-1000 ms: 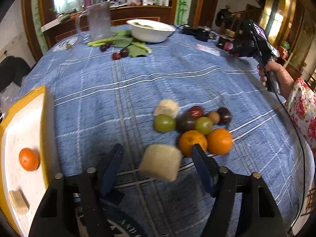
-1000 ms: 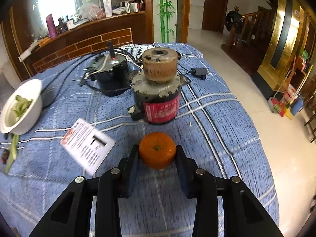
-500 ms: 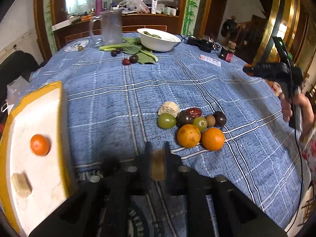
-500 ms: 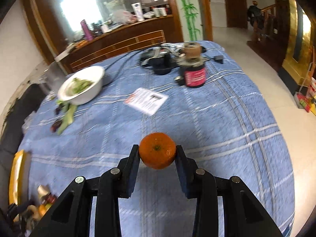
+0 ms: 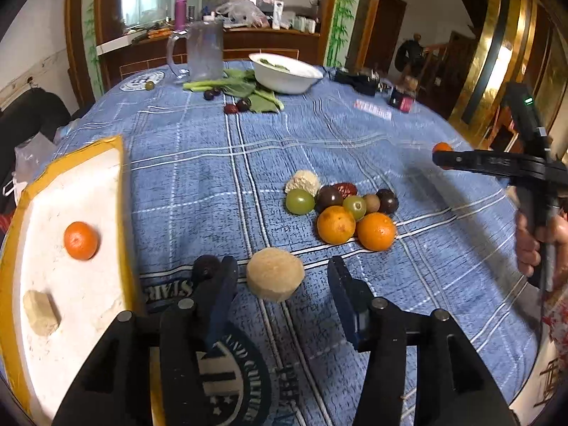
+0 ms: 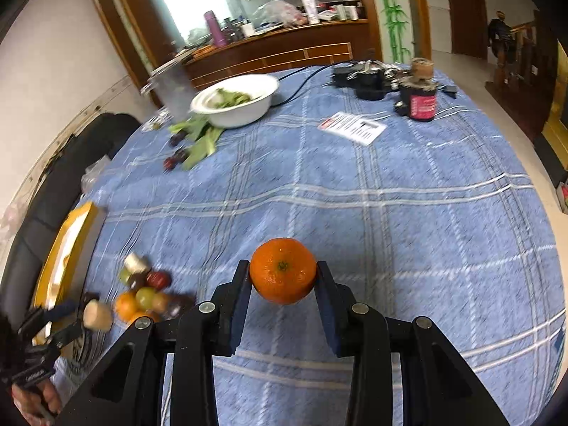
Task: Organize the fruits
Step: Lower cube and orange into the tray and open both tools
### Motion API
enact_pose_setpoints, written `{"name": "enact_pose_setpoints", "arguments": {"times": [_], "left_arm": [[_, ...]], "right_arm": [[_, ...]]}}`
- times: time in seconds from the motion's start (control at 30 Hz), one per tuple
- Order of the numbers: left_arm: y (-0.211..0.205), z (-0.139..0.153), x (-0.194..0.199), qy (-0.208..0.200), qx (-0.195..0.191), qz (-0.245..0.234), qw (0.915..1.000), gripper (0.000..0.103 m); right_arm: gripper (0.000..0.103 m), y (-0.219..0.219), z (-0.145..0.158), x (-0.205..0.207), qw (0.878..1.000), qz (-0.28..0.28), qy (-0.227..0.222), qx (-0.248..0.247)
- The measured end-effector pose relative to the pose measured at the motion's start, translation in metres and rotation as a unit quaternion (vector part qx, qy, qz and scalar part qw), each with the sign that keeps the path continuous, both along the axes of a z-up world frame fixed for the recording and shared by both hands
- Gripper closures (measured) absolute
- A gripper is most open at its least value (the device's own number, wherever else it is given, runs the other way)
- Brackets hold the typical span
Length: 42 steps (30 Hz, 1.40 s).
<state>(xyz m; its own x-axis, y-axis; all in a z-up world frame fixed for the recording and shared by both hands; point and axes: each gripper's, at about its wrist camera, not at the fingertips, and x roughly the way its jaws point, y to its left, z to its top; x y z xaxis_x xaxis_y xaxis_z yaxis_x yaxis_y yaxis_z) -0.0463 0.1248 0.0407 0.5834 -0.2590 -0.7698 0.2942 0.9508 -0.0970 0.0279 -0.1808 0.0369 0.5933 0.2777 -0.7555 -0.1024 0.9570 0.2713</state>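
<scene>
Left wrist view: the left tongs (image 5: 282, 284) stand apart around a tan round piece (image 5: 275, 274), touching neither side. It sits on the blue worktop (image 5: 319, 149), between the yellow-rimmed tray (image 5: 120, 191) and the fruit cluster (image 5: 340, 209). Centre it before closing, then grip gently; it looks soft.

Right wrist view: the right tongs (image 6: 283, 280) are clamped on a mandarin (image 6: 282, 270), above the worktop. Carry it level toward the tray, holding steady pressure.
</scene>
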Motion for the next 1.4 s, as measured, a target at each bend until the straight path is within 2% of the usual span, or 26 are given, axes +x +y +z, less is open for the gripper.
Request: {"name": "enact_pose_setpoints", "arguments": {"times": [0.07, 0.1, 0.13, 0.17, 0.33, 0.47, 0.6, 0.67, 0.7, 0.77, 0.8, 0.83, 0.9, 1.13, 1.2, 1.3, 1.4], "left_arm": [[-0.008, -0.008, 0.006, 0.01, 0.017, -0.005, 0.9998, 0.052], [-0.011, -0.01, 0.007, 0.009, 0.027, -0.004, 0.9996, 0.056], [-0.014, -0.013, 0.006, 0.0, 0.051, 0.004, 0.9987, 0.067], [-0.016, -0.014, 0.006, -0.005, 0.062, 0.007, 0.9981, 0.066], [0.004, -0.005, -0.002, -0.002, 0.009, 0.037, 0.9993, 0.067], [0.036, 0.017, -0.019, -0.015, -0.04, 0.078, 0.996, 0.066], [0.078, 0.032, -0.034, -0.028, -0.041, 0.136, 0.9895, 0.066], [0.097, 0.037, -0.042, -0.032, -0.063, 0.146, 0.9868, 0.066], [0.105, 0.04, -0.046, -0.039, -0.059, 0.157, 0.9851, 0.066], [0.119, 0.047, -0.054, -0.057, -0.027, 0.189, 0.9799, 0.066], [0.125, 0.048, -0.057, -0.063, -0.023, 0.197, 0.9782, 0.066], [0.133, 0.05, -0.06, -0.065, -0.034, 0.199, 0.9772, 0.066], [0.148, 0.048, -0.063, -0.058, -0.059, 0.208, 0.9747, 0.067], [0.19, 0.026, -0.071, -0.029, -0.084, 0.26, 0.9615, 0.067], [0.198, 0.023, -0.074, -0.027, -0.095, 0.271, 0.9576, 0.064], [0.207, 0.022, -0.079, -0.028, -0.11, 0.278, 0.9537, 0.049], [0.213, 0.021, -0.084, -0.031, -0.116, 0.287, 0.9504, 0.043]], "right_arm": [[0.065, 0.009, -0.002, -0.007, 1.0, 0.013, 0.003, 0.007], [0.065, 0.014, -0.002, -0.011, 1.0, 0.02, 0.003, 0.01], [0.065, 0.017, -0.002, -0.013, 1.0, 0.024, 0.003, 0.011], [0.065, 0.021, -0.002, -0.016, 0.999, 0.03, 0.002, 0.014], [0.065, 0.039, 0.005, -0.028, 0.998, 0.054, 0.0, 0.026], [0.065, 0.062, 0.017, -0.037, 0.996, 0.078, -0.009, 0.043], [0.064, 0.106, 0.03, -0.047, 0.989, 0.123, -0.017, 0.075], [0.064, 0.131, 0.034, -0.052, 0.985, 0.147, -0.019, 0.086], [0.064, 0.149, 0.035, -0.054, 0.982, 0.164, -0.019, 0.091], [0.064, 0.178, 0.034, -0.058, 0.977, 0.19, -0.017, 0.094], [0.064, 0.193, 0.034, -0.06, 0.975, 0.202, -0.014, 0.095], [0.064, 0.208, 0.033, -0.063, 0.972, 0.215, -0.012, 0.096], [0.064, 0.234, 0.029, -0.067, 0.967, 0.236, -0.008, 0.096], [0.064, 0.302, 0.018, -0.076, 0.954, 0.288, 0.011, 0.088], [0.063, 0.318, 0.013, -0.077, 0.951, 0.297, 0.018, 0.08], [0.063, 0.337, 0.006, -0.081, 0.95, 0.307, 0.016, 0.053], [0.063, 0.351, -0.001, -0.083, 0.95, 0.311, 0.009, 0.03]]}}
